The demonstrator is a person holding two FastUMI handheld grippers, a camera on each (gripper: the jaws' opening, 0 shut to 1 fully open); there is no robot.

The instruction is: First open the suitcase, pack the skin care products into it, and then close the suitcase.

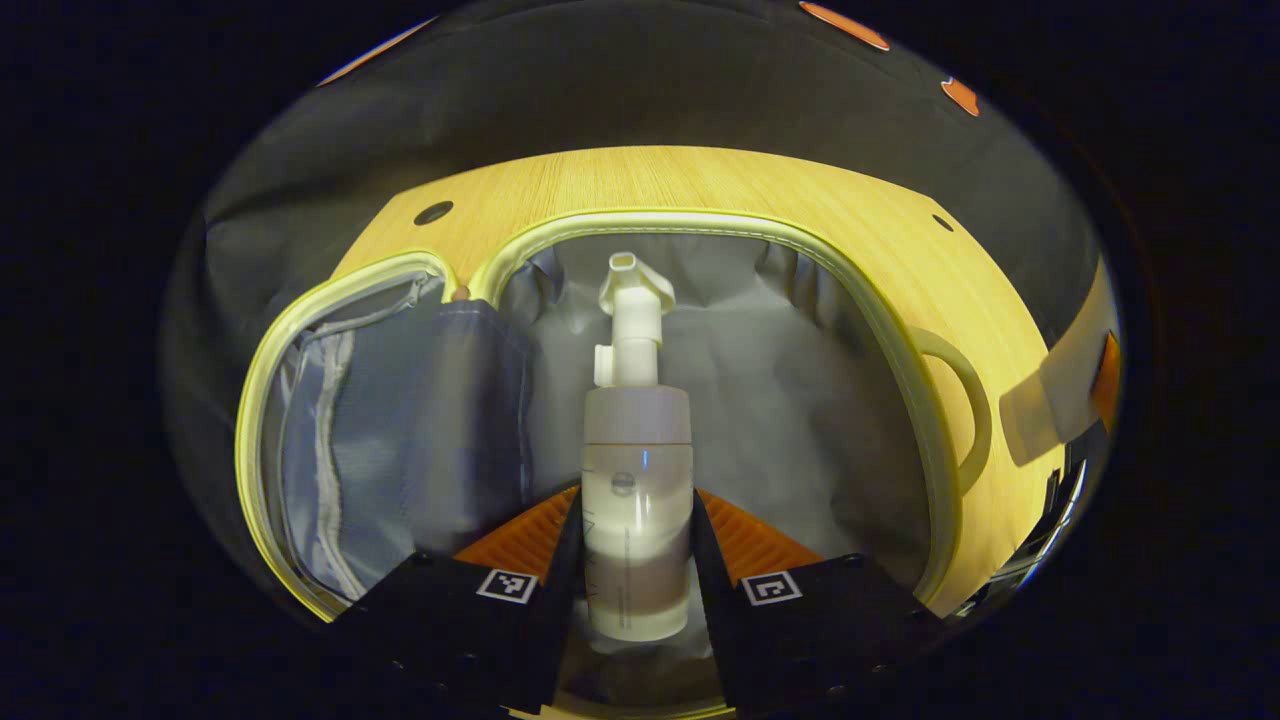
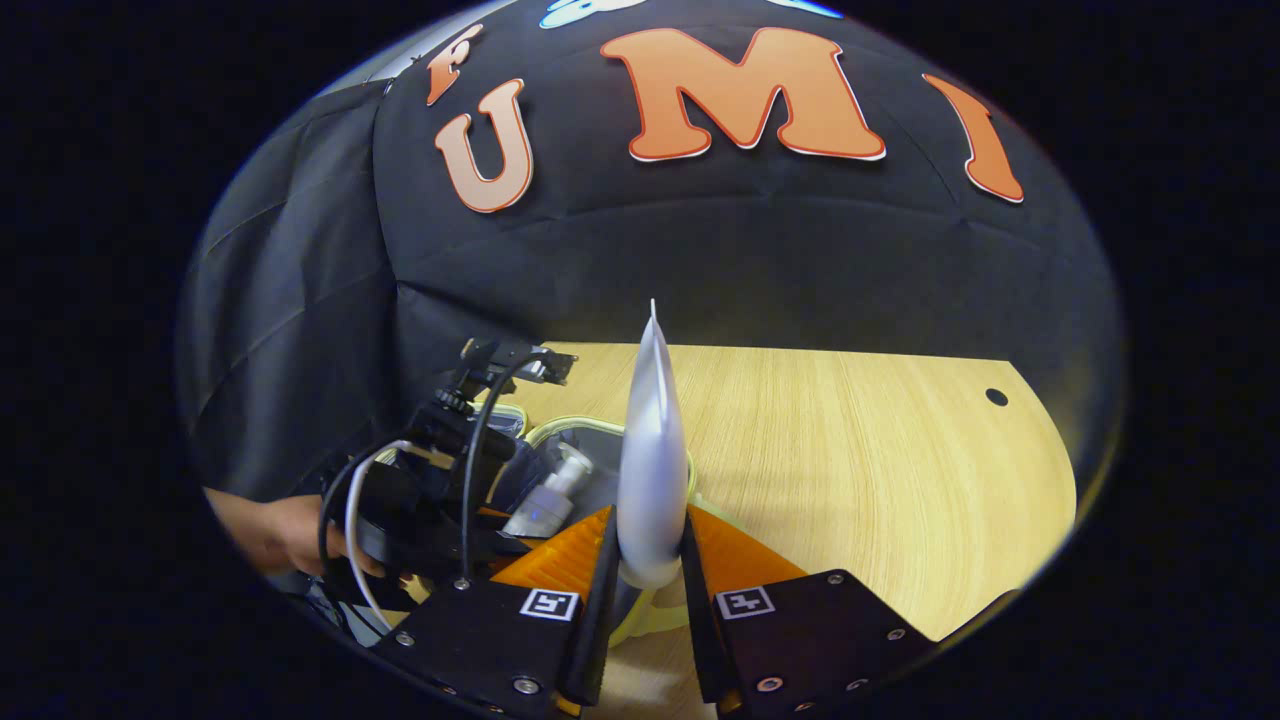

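The suitcase lies open on the wooden table (image 1: 650,180), its pale yellow-green rim (image 1: 880,300) framing a grey lined bay. Its lid (image 1: 400,420), with a zipped mesh pocket, lies flat to the left. My left gripper (image 1: 637,497) is shut on a translucent pump bottle (image 1: 637,420) with a white pump head and holds it over the bay. In the right gripper view, my right gripper (image 2: 648,515) is shut on a white tube (image 2: 652,440) standing upright above the table (image 2: 850,450). At the left there, a hand (image 2: 270,530) holds the left gripper (image 2: 505,530) and the pump bottle (image 2: 555,490) over the suitcase rim (image 2: 560,425).
The suitcase handle (image 1: 975,400) sticks out on the bay's right side. The table has small round holes (image 1: 433,212) near its far corners. Bare wood stretches to the right of the suitcase. The black booth wall closes off the table's far edge.
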